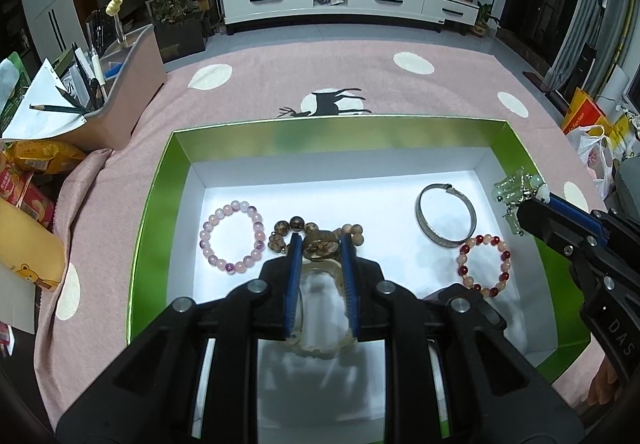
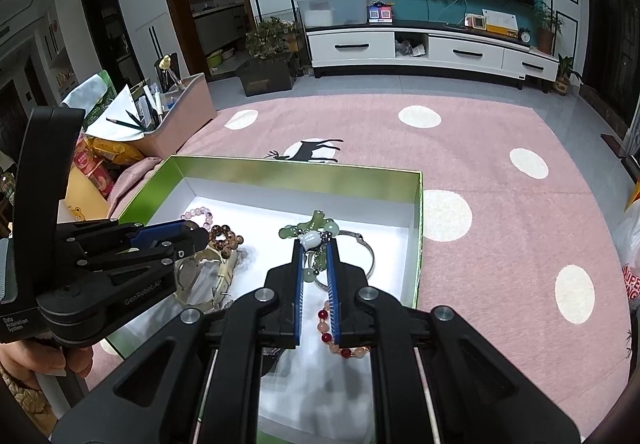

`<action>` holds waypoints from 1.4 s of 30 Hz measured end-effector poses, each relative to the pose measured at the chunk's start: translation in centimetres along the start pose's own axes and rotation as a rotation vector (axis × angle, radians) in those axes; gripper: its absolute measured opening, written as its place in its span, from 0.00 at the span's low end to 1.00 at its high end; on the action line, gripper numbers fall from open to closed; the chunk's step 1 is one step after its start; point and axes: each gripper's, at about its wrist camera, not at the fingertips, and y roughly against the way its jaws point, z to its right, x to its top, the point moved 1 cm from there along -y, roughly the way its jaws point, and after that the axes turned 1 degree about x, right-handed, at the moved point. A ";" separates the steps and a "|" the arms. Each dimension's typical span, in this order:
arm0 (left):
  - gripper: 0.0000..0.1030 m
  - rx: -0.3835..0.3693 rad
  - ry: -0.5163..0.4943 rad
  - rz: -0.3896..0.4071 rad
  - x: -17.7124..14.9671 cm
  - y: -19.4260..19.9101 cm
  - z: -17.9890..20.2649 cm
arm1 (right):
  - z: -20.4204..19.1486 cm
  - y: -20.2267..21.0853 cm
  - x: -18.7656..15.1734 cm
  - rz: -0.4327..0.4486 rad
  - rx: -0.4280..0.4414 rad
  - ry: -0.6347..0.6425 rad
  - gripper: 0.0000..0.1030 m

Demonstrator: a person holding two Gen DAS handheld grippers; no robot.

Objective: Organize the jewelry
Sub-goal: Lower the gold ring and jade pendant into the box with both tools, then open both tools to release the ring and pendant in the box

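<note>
In the box (image 1: 492, 148), the pale bead bracelet (image 1: 233, 238) lies toward its left wall, the bangle (image 1: 446, 220) toward the right wall, the mixed bead bracelet (image 1: 484, 264) just in front of it.

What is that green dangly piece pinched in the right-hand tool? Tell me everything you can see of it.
The green jade-like beaded jewelry piece looks like glossy, translucent pale-green stone carved into rounded, leaf-like shapes, with one white bead, small dark beads and a short dangling strand. It is pinched between the blue pads of the right gripper, bunched at the fingertips with beads hanging between them. It hangs above the white floor of the green-walled open box, over the silver metal bangle. Whether it is a bracelet or a pendant cannot be told.
</note>
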 end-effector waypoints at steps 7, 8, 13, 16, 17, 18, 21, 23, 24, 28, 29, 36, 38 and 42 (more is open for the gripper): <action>0.19 0.006 -0.004 -0.027 -0.1 -0.7 -0.2 | 0.0 -0.4 0.0 -0.021 0.002 -0.003 0.10; 0.19 0.007 -0.003 -0.029 -0.1 -0.7 -0.2 | -0.1 -0.4 0.0 -0.022 0.001 -0.002 0.10; 0.19 0.015 -0.005 -0.043 -0.2 -1.0 -0.3 | -0.1 -0.7 0.1 -0.033 -0.003 0.000 0.10; 0.19 0.020 -0.009 -0.051 -0.2 -1.2 -0.3 | -0.1 -1.0 0.1 -0.042 -0.004 0.000 0.10; 0.19 0.021 -0.009 -0.052 -0.2 -1.2 -0.4 | -0.1 -1.0 0.1 -0.045 -0.005 0.000 0.10; 0.19 0.022 -0.010 -0.054 -0.2 -1.3 -0.4 | -0.1 -1.0 0.1 -0.048 -0.006 0.000 0.10; 0.19 0.026 -0.013 -0.058 -0.2 -1.3 -0.4 | -0.2 -1.1 0.1 -0.050 -0.006 0.000 0.10; 0.19 0.028 -0.014 -0.062 -0.1 -1.3 -0.4 | -0.2 -1.1 0.1 -0.050 -0.006 0.000 0.10; 0.19 0.029 -0.014 -0.063 -0.1 -1.3 -0.3 | -0.2 -1.1 0.1 -0.050 -0.006 0.001 0.10; 0.19 0.031 -0.017 -0.066 -0.1 -1.4 -0.3 | -0.2 -1.0 0.2 -0.050 -0.007 0.003 0.10; 0.19 0.032 -0.017 -0.066 -0.2 -1.4 -0.3 | -0.3 -1.0 0.2 -0.050 -0.007 0.003 0.10; 0.20 0.032 -0.032 -0.075 -0.2 -1.3 -0.1 | -0.1 -1.0 0.2 -0.052 -0.010 -0.005 0.10; 0.20 0.032 -0.032 -0.076 -0.2 -1.3 -0.1 | -0.1 -0.9 0.2 -0.053 -0.012 -0.007 0.10; 0.40 0.037 -0.033 -0.083 -0.3 -1.2 -0.1 | 0.1 -0.9 0.2 -0.054 -0.015 -0.017 0.10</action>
